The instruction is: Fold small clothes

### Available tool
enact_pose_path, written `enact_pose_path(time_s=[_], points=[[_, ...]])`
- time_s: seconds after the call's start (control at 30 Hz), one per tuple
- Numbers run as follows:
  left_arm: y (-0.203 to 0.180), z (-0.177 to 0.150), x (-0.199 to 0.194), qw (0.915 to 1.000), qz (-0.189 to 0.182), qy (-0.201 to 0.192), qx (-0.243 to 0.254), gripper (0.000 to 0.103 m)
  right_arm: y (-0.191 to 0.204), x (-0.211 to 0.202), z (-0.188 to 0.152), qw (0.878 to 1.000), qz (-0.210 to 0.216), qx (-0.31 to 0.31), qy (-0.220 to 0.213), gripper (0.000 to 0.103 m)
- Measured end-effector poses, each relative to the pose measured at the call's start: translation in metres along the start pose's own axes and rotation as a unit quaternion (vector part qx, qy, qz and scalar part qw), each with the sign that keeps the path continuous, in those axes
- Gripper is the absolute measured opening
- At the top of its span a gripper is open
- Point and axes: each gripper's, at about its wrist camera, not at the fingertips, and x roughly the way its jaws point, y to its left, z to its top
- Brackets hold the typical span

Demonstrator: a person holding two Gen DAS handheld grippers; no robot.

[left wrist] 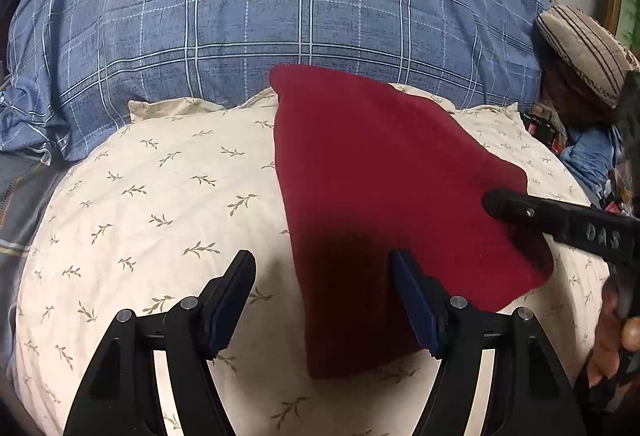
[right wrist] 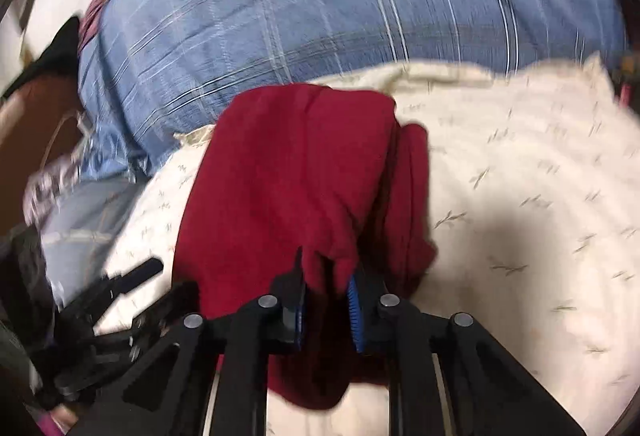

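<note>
The red cloth (left wrist: 384, 203) lies on the cream pillow (left wrist: 152, 203), which serves as a soft, flat base in front of the blue plaid quilt (left wrist: 280, 15). The right tongs (right wrist: 326, 300) are pinched on the cloth's near edge (a fold of red sits between the pads), probably to carry that edge over. The left tongs (left wrist: 322, 296) hang wide apart over the cloth's near left edge, gripping nothing, likely ready to steady it.
</note>
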Motion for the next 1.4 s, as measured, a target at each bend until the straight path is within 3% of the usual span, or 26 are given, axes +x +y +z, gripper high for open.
enact_pose_path(time_s=[0.13,0.17,0.23,0.27,0.33,0.53,0.6,0.67,0.73,0.8,0.87,0.93,1.0,1.03,1.13,1.27,1.4], points=[[0.000,-0.001,0.001,1.0000,-0.002,0.004,-0.001,0.070,-0.012,0.017,-0.002,1.000,0.004,0.021,0.022,0.016],[0.001,-0.002,0.000,1.0000,-0.001,0.003,-0.002,0.070,-0.013,0.012,-0.002,0.999,0.012,0.025,0.019,0.020],[0.002,-0.001,-0.002,1.0000,0.001,0.000,-0.002,0.070,-0.014,0.003,0.002,0.999,0.025,0.035,0.011,0.032],[0.002,0.000,-0.002,1.0000,0.003,-0.001,-0.004,0.071,-0.016,-0.001,0.004,0.999,0.025,0.045,0.007,0.048],[0.003,0.001,-0.002,1.0000,0.001,0.000,-0.007,0.071,-0.017,-0.008,0.007,0.998,0.022,0.062,-0.009,0.065],[0.003,0.000,-0.001,1.0000,0.001,0.000,-0.007,0.072,-0.017,0.013,0.022,0.997,0.028,0.073,0.000,0.062],[0.003,0.000,-0.001,1.0000,0.001,0.000,-0.006,0.072,-0.023,0.027,0.021,0.996,0.033,0.087,0.012,0.037],[0.004,0.000,0.000,1.0000,-0.002,0.002,-0.006,0.072,-0.028,0.025,0.016,0.995,0.035,0.093,0.005,0.027],[0.006,0.000,0.000,0.9999,-0.009,0.003,-0.008,0.072,-0.024,0.020,0.012,0.997,0.019,0.068,0.005,0.024],[0.009,0.002,0.000,0.9996,-0.020,0.001,-0.019,0.072,-0.023,0.020,0.012,0.998,0.021,0.065,0.008,0.026],[0.015,0.008,0.000,0.9969,-0.060,-0.008,-0.049,0.072,-0.031,0.018,0.014,0.995,0.047,0.092,-0.002,0.036],[0.022,0.011,0.003,0.9937,-0.086,-0.006,-0.071,0.077,-0.044,0.014,0.019,0.989,0.060,0.129,-0.026,0.054],[0.030,0.016,0.010,0.9908,-0.101,-0.001,-0.091,0.078,-0.055,0.016,0.024,0.986,0.070,0.145,-0.048,0.084],[0.035,0.019,0.014,0.9892,-0.106,0.002,-0.101,0.078,-0.058,0.021,0.027,0.986,0.070,0.143,-0.044,0.086],[0.048,0.027,0.032,0.9817,-0.129,0.023,-0.138,0.080,-0.068,0.051,0.031,0.987,0.084,0.140,0.006,0.086],[0.051,0.031,0.058,0.9796,-0.141,0.042,-0.137,0.085,-0.073,0.067,0.029,0.979,0.135,0.151,-0.001,0.086],[0.045,0.034,0.078,0.9785,-0.158,0.044,-0.125,0.083,-0.060,0.071,0.030,0.986,0.130,0.104,-0.001,0.067]])
